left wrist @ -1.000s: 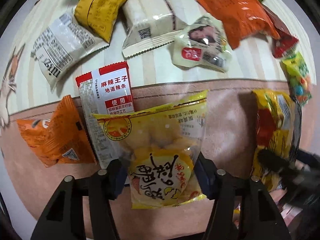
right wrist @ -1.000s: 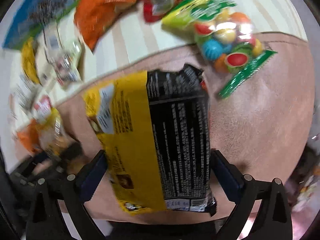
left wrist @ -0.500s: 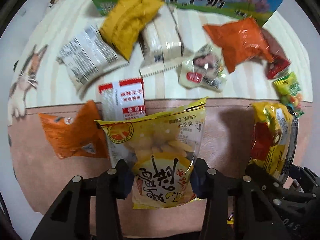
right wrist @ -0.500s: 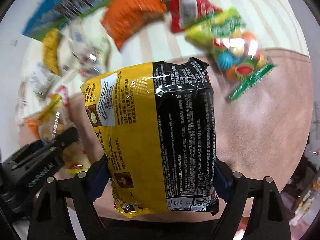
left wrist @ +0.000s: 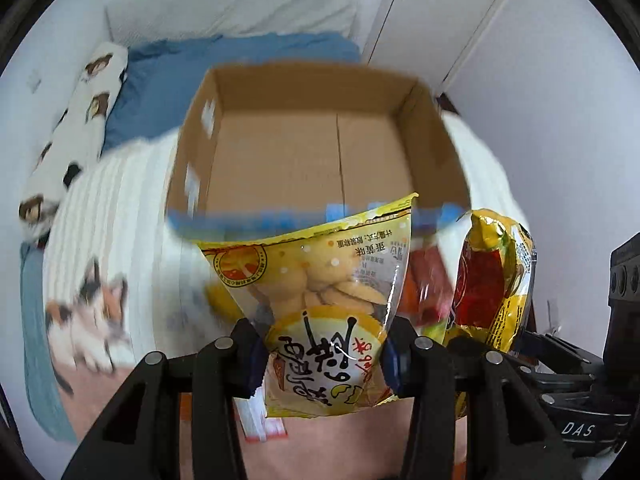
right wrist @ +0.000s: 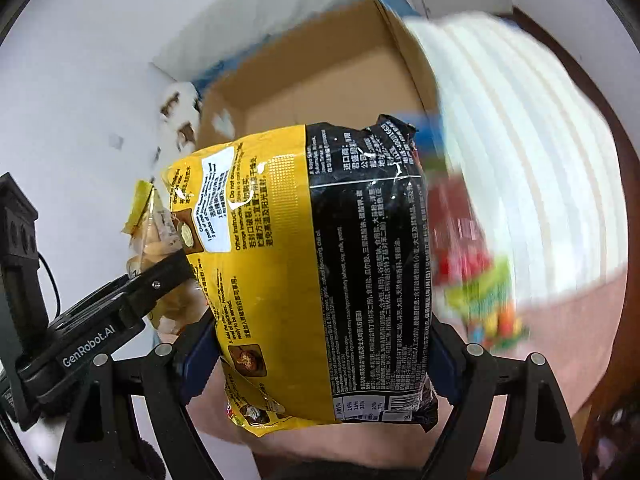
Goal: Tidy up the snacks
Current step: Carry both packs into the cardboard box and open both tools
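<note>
Yellow biscuit bag (left wrist: 328, 320) pinched in left fingers (left wrist: 246, 354); right fingers (right wrist: 198, 354) clamp noodle pack (right wrist: 320, 280), both angled down over box (left wrist: 312, 152).

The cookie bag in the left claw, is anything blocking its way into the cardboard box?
Nothing visible does. The cookie bag hangs just before the near rim of the cardboard box, whose top is open and looks empty inside.

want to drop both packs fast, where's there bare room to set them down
The cardboard box ahead looks empty: its brown floor shows bare from wall to wall. It is crowded near its front rim, where blurred snack packs lie behind the cookie bag and noodle pack.
</note>
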